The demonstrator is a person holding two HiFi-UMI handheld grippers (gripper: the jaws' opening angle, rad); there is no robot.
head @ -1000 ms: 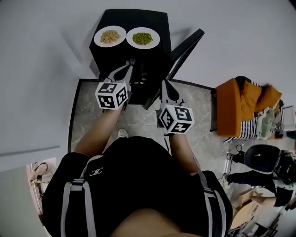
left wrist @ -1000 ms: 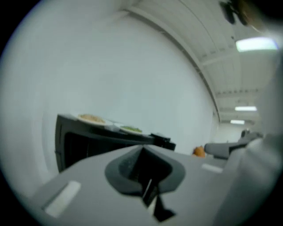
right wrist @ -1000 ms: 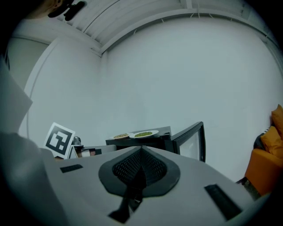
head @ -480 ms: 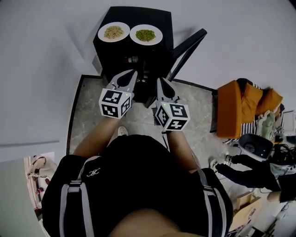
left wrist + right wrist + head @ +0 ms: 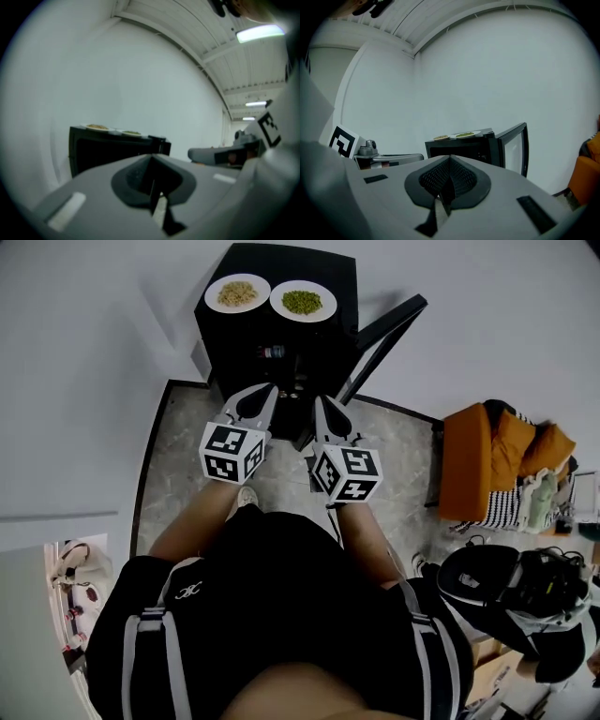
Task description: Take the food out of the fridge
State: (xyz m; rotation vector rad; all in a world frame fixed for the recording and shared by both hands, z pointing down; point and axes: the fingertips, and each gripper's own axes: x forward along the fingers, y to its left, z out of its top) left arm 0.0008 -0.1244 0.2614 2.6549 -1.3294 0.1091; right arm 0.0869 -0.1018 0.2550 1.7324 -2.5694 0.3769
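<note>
A small black fridge (image 5: pixel 281 343) stands against the white wall with its door (image 5: pixel 380 343) swung open to the right. Two white plates rest on its top: one with beige food (image 5: pixel 237 293) on the left, one with green food (image 5: pixel 303 302) on the right. Both plates (image 5: pixel 456 136) also show in the right gripper view. My left gripper (image 5: pixel 266 390) and right gripper (image 5: pixel 316 402) are both shut and empty, side by side in front of the fridge, a short way back from it. The fridge (image 5: pixel 112 147) sits ahead in the left gripper view.
An orange chair (image 5: pixel 487 465) with striped cloth stands at the right. A person in black (image 5: pixel 525 601) crouches at the lower right. Grey stone floor (image 5: pixel 178 465) with a dark border lies before the fridge. Small items (image 5: pixel 274 352) sit on the fridge's shelf.
Both grippers have drawn closer together and shifted a little back from the fridge. The person at the right has moved nearer in the view.
</note>
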